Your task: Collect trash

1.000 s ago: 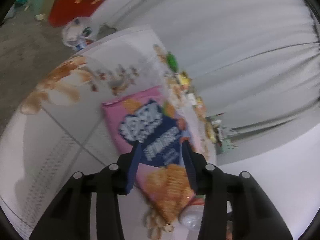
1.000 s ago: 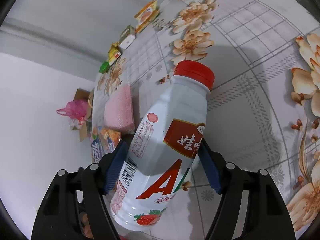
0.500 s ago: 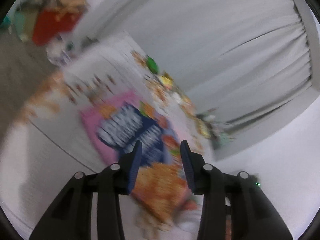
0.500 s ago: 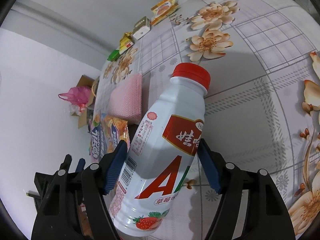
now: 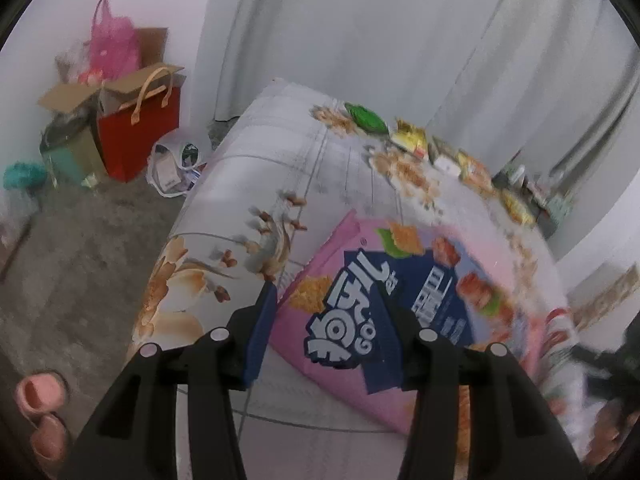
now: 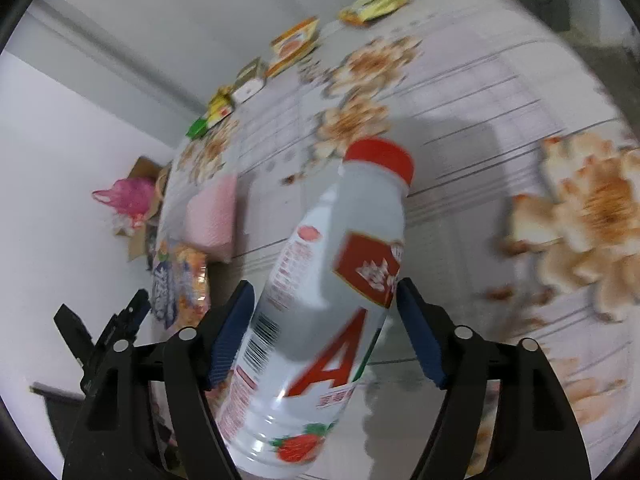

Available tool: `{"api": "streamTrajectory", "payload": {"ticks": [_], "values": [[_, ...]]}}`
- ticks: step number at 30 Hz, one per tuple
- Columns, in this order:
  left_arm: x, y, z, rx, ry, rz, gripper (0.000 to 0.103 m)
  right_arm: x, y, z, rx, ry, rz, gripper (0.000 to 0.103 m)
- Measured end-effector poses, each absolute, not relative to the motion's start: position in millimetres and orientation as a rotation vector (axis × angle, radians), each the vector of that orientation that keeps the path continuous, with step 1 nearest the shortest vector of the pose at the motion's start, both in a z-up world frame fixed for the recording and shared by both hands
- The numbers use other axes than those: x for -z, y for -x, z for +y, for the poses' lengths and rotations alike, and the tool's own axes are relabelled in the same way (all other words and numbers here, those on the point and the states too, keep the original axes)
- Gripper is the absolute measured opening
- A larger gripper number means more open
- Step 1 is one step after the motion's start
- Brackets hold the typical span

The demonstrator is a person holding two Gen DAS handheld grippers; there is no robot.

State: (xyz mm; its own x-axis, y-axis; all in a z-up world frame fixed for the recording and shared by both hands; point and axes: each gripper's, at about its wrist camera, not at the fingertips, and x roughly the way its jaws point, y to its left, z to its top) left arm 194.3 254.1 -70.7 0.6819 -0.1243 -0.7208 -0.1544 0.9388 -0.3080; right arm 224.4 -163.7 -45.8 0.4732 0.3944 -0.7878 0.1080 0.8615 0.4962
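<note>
The left gripper (image 5: pixel 326 312) is clamped on a pink and blue crinkly snack bag (image 5: pixel 400 300), whose near end sits between the blue pads (image 5: pixel 260 336) while the rest fans out ahead, above the flower-patterned tablecloth (image 5: pixel 280 176). The right gripper (image 6: pixel 324 312) pinches a white plastic drink bottle with a red cap (image 6: pixel 332 280); its body is wedged between the fingers, cap pointing away and tilted to the right, above the cloth. Small wrappers (image 6: pixel 294 42) lie along the table's far edge. Compared with a second ago, the left view has swung toward the room corner, so a red tote bag (image 5: pixel 138 136) and cardboard boxes (image 5: pixel 68 98) now show, and both views are more blurred.
</note>
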Motion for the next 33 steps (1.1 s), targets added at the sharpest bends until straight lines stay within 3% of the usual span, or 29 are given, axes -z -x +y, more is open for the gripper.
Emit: {"api": "streamTrajectory", "payload": {"ticks": [10, 19, 33], "values": [[77.3, -198.9, 242.0, -0.051, 0.245, 0.854, 0.045, -1.1, -199.1, -183.1, -0.105, -0.495, 0.894, 0.075], [82.8, -201.4, 236.9, -0.035, 0.234, 0.881, 0.044, 27.3, -244.2, -86.0, -0.416, -0.536, 1.092, 0.075], [84.0, -201.8, 237.9, -0.014, 0.24, 0.879, 0.044, 30.9, -272.5, -61.6, -0.363, -0.374, 1.142, 0.063]]}}
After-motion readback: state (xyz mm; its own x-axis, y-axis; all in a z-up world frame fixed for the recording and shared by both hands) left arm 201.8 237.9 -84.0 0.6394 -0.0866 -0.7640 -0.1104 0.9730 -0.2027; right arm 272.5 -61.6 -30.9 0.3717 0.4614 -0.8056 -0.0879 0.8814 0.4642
